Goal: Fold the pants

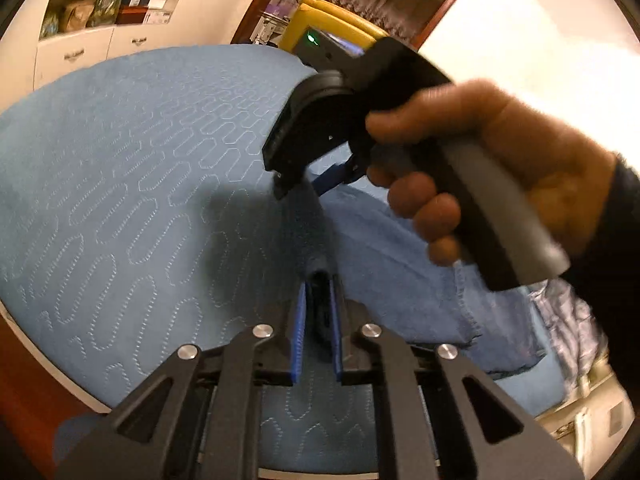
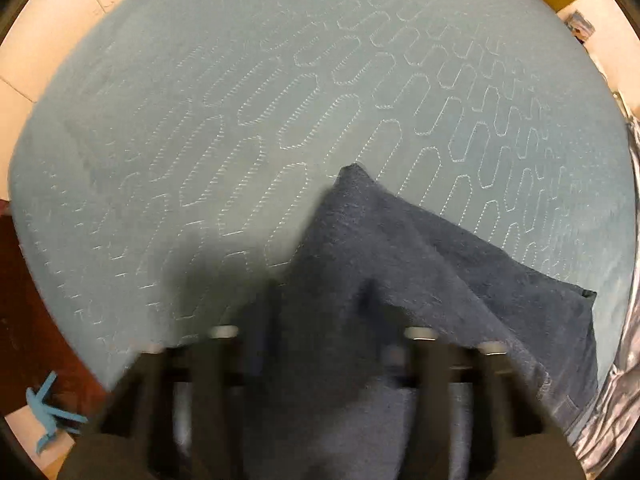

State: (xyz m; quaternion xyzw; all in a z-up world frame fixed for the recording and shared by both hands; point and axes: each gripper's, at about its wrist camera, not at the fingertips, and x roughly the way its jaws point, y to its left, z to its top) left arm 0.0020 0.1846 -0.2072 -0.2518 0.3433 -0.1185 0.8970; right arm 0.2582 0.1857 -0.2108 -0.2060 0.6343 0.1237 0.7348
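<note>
The blue denim pants (image 1: 404, 264) lie on a light blue quilted bedspread (image 1: 132, 184). My left gripper (image 1: 319, 280) is shut on a raised ridge of the pants fabric, which hangs between its blue pads. My right gripper (image 1: 298, 184), held by a hand, sits just above and beyond it, its tips down at the same ridge of fabric. In the right wrist view the pants (image 2: 400, 264) drape over and between the blurred fingers of my right gripper (image 2: 324, 300), which stand apart, with a pointed corner of cloth ahead.
White cupboards with shelves (image 1: 100, 20) stand behind the bed. A yellow chair (image 1: 332, 20) sits by a wooden doorway. A shiny grey-blue cloth (image 2: 624, 360) lies at the right edge. A blue tape scrap (image 2: 48, 408) lies on the floor at the left.
</note>
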